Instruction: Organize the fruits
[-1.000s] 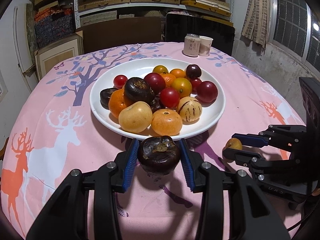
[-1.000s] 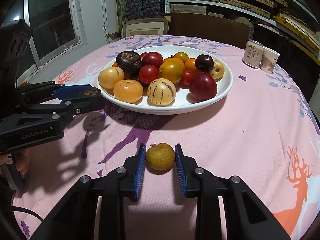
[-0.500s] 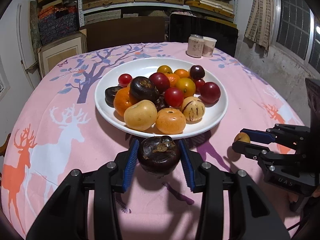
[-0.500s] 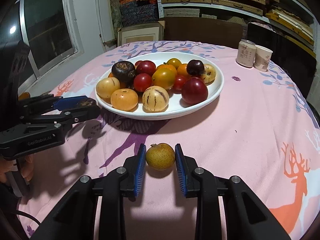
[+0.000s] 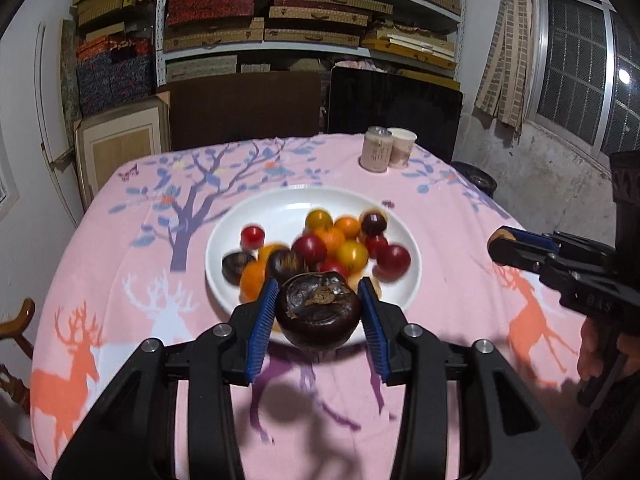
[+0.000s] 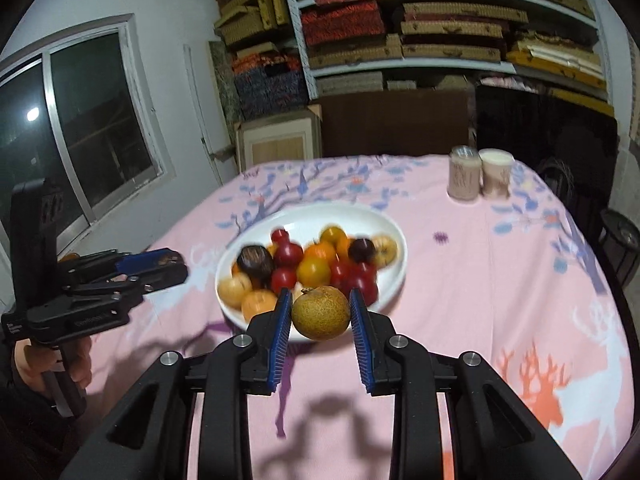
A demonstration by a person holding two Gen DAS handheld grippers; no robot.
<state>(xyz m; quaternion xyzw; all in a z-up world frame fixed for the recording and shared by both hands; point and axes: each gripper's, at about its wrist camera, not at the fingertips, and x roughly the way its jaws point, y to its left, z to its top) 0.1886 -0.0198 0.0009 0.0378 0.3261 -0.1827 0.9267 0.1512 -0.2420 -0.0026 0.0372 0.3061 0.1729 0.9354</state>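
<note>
Shelving stacked with flat boxes [image 5: 312, 4] fills the far wall behind a round table under a pink tablecloth [image 5: 448, 208] printed with deer and trees. White plate [image 5: 280, 208] at the table's centre, heaped with small fruits [image 5: 352, 254] in red, orange, yellow and dark purple; their outlines are blurred in both views. Two paper cups [image 5: 386, 152], touching, stand at the far right of the cloth, well apart from the plate.

Left gripper [image 5: 320, 312]: blue-padded jaws closed narrowly on a dark purple fruit [image 5: 319, 312] with a rough brown crown facing up; the fruit is held clear of the cloth, in front of the plate's near rim, its shadow on the cloth below.

Right gripper [image 6: 321, 314]: jaws pressed on a small yellow-brown fruit [image 6: 321, 312], likewise held above the cloth before the plate's near edge, with its shadow beneath.

Each gripper also appears in the other's view: the right one [image 5: 504, 246] at the right edge, the left one [image 6: 168, 266] at the left edge, a hand [image 6: 44, 364] on its grip.
</note>
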